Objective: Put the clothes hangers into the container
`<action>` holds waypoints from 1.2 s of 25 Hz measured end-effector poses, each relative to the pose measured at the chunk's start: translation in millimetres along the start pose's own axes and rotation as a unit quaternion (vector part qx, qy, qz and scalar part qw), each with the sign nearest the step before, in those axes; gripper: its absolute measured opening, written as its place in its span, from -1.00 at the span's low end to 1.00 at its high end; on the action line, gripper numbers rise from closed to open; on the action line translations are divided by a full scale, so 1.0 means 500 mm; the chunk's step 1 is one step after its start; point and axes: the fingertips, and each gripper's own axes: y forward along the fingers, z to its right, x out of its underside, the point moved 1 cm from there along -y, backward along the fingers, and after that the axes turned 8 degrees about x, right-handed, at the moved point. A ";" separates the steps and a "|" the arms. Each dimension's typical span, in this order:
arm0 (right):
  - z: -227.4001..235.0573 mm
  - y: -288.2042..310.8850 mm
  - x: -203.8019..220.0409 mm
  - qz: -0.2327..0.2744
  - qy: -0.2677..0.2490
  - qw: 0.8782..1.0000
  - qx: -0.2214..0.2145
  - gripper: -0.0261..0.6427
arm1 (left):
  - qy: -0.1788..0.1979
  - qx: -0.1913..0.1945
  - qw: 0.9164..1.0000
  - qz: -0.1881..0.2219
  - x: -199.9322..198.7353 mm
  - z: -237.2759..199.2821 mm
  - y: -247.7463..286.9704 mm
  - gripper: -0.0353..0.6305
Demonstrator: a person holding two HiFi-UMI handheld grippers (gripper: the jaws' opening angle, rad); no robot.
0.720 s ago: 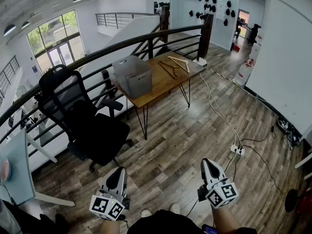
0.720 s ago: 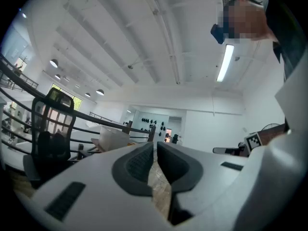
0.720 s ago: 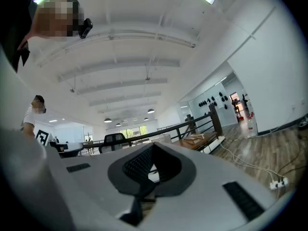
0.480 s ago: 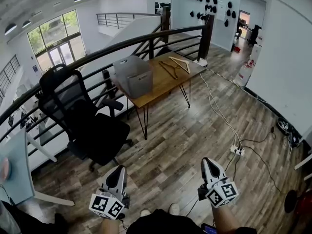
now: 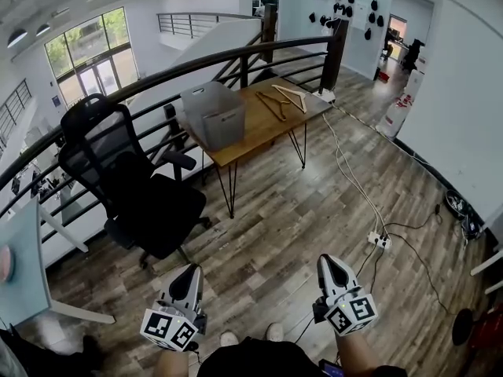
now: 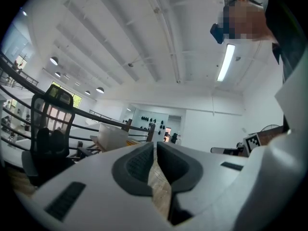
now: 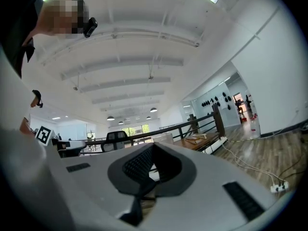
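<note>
Left claw is closed, its two pads pressed together with nothing between them. Right claw is closed and empty too. Both point level, low over the floor and well apart from each other. Each gripper carries one cube, the left cube and the right cube. They show black-and-white square markers and no readable writing.

Ahead of the right claw, one white power strip lies on the floor with cables running from it. Ahead of the left claw stands one black chair. Beyond it, one bench stands against the railing.

On the bench, one grey container sits at the left end. At the right end lie a dark hanger and a pale hanger, two in all. They are just beside each other and outside the container. The small label on the container's front is too small to read.
</note>
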 end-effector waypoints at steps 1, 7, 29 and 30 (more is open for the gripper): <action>0.003 -0.002 -0.003 0.001 0.001 1.000 0.000 -0.94 | -0.001 0.000 1.000 -0.002 0.002 0.003 0.003 -0.80; 0.035 0.000 -0.008 0.011 0.019 1.000 0.002 -0.93 | -0.004 0.001 1.000 -0.005 0.011 0.019 0.030 -0.80; 0.232 -0.057 -0.044 0.026 0.040 0.999 0.000 -0.65 | 0.008 0.019 0.999 -0.042 0.067 0.182 0.213 -0.19; 0.237 -0.055 -0.044 0.026 0.041 0.999 0.001 -0.65 | 0.008 0.021 0.999 -0.044 0.069 0.184 0.219 -0.18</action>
